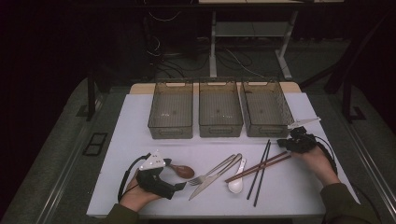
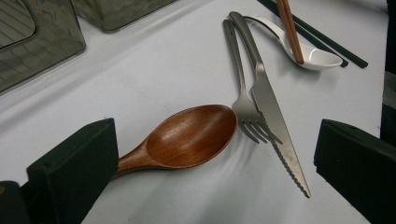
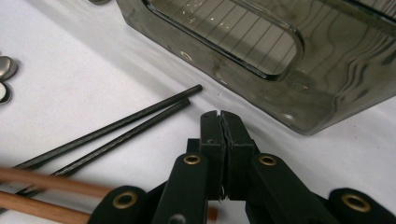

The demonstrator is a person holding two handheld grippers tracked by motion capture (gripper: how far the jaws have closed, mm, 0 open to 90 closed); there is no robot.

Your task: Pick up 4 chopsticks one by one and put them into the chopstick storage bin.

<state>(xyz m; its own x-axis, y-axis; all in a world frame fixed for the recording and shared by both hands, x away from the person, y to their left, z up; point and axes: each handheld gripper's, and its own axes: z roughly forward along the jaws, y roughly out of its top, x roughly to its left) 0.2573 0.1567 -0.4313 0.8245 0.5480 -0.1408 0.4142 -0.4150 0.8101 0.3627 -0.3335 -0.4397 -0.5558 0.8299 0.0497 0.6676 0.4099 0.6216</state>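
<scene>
Below, my left gripper (image 2: pixel 210 154) stands open around the wooden spoon (image 2: pixel 187 137); my right gripper (image 3: pixel 220 122) is closed, empty, beside the black chopsticks (image 3: pixel 116 126).

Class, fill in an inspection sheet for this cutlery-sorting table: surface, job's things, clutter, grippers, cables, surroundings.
Surface: white table top, flat and bare between items.
Job's things: wooden spoon, fork lying against knife, white spoon, black chopsticks, brown chopsticks; three tinted bins in a row, nothing seen inside.
Clutter: nothing seen.
Grippers: left gripper open, jaws either side of the wooden spoon; right gripper shut, nothing between the jaws.
Cables: black cable trailing from the left gripper.
Surroundings: dark floor, desk frame behind.
</scene>
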